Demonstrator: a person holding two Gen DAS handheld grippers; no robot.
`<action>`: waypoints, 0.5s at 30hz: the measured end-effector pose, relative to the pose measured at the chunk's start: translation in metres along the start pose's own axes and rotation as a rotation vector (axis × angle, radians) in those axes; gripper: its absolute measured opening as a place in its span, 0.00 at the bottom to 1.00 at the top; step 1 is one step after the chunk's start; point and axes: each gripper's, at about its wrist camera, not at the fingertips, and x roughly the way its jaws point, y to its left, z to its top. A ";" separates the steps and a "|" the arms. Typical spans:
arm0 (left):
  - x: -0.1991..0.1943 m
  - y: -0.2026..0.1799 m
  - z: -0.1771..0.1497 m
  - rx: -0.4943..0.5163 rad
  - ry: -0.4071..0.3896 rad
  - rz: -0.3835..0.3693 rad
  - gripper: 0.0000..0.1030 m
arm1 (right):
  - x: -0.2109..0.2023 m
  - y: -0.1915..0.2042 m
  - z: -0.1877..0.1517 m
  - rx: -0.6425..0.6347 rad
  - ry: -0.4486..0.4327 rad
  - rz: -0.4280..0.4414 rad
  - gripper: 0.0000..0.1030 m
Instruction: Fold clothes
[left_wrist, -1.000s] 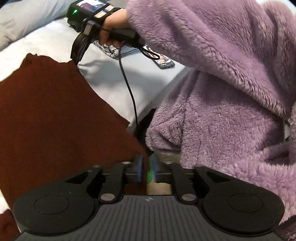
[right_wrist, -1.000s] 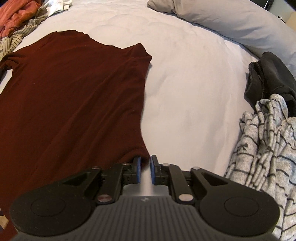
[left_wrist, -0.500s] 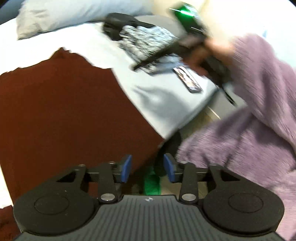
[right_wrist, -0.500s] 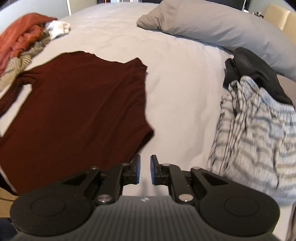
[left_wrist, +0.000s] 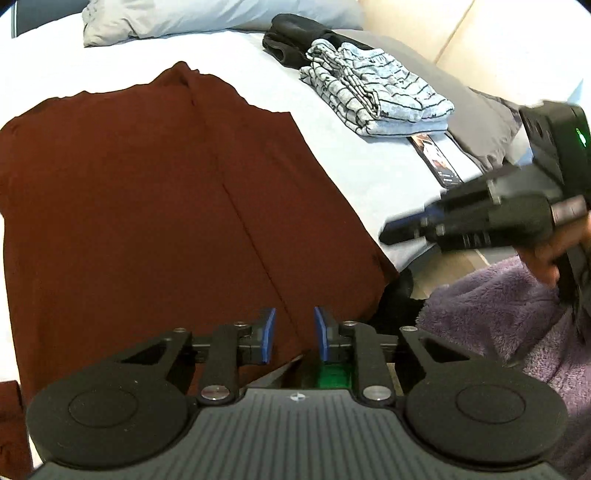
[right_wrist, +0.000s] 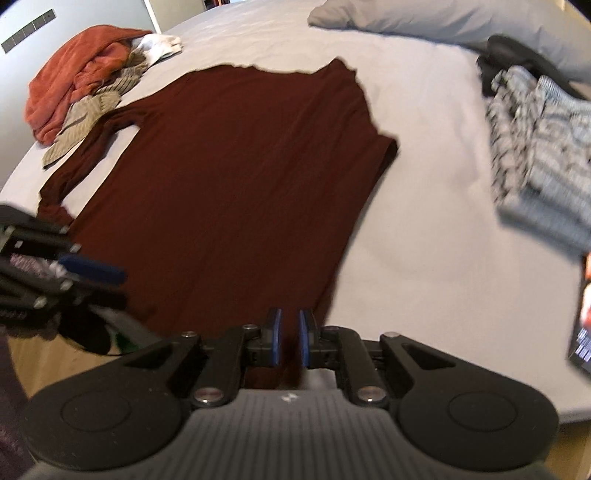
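Note:
A dark red long-sleeved shirt (left_wrist: 147, 203) lies spread flat on the pale bed (left_wrist: 369, 158). My left gripper (left_wrist: 294, 310) hovers over its near hem. The jaws are closing, with the fabric showing in the gap and the pads apart from it. In the right wrist view the same shirt (right_wrist: 240, 184) fills the middle. My right gripper (right_wrist: 290, 312) sits above its near right hem with only a narrow slit between the pads, pressing on nothing. Each gripper appears blurred in the other's view: the right gripper (left_wrist: 402, 229) at the right, the left gripper (right_wrist: 110, 273) at the left.
Folded grey striped clothes (left_wrist: 373, 99) and a black garment (left_wrist: 288, 33) lie right of the shirt, beside a phone (left_wrist: 439, 162). A grey pillow (right_wrist: 424, 18) lies at the far edge. An orange and beige pile (right_wrist: 81, 62) sits far left. A purple fleece sleeve (left_wrist: 498, 314) is close by.
My left gripper let the shirt's corner go, opened wider, then narrowed again over the hem. My right gripper moved back from the shirt's side edge to the near hem, its slit unchanged.

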 end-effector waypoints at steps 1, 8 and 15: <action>0.001 -0.001 0.000 0.006 0.000 0.003 0.20 | 0.003 0.001 -0.005 0.010 0.010 0.003 0.13; 0.000 -0.002 -0.007 0.000 0.014 0.018 0.20 | 0.027 -0.007 -0.017 0.078 0.090 0.006 0.15; 0.000 0.003 -0.012 -0.019 0.021 0.021 0.20 | 0.025 -0.006 -0.015 0.097 0.087 0.023 0.02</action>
